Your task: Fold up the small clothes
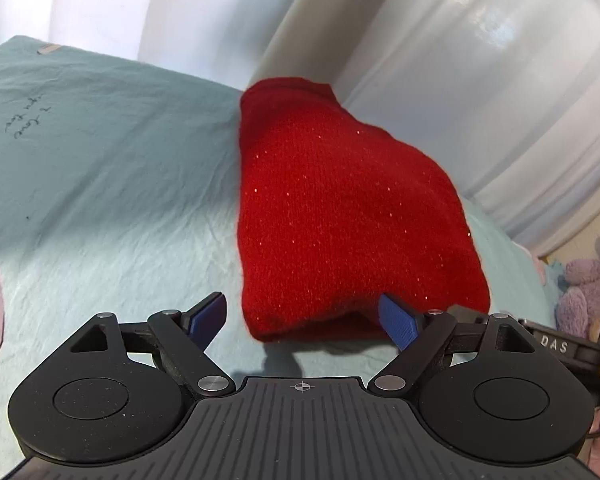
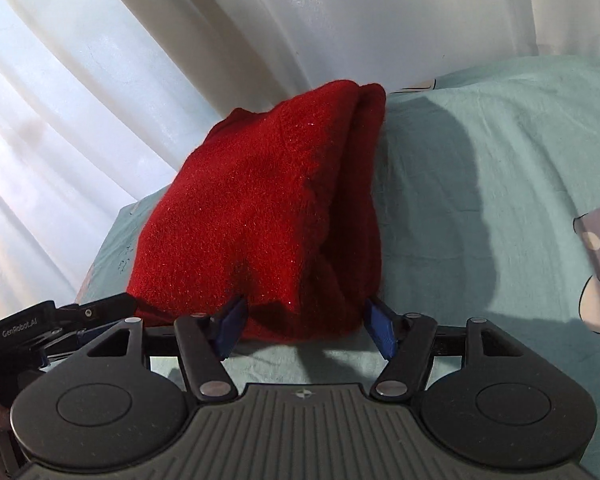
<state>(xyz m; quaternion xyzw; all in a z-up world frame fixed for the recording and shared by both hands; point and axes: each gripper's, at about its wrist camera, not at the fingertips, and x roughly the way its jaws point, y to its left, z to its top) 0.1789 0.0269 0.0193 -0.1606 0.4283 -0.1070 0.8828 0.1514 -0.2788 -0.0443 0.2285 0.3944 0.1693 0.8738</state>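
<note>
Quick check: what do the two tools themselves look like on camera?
The left tool and right tool match: black ribbed body, two round discs, black linkage arms with silver pivots, blue textured fingers, a white crosshair mark. The other unit's side reads "GenRobot.AI".

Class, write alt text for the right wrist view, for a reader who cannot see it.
A folded red knit garment lies on a pale teal sheet, its near edge between the open blue fingers of the right gripper. White curtains hang behind, and the left gripper shows at the left edge.
</note>
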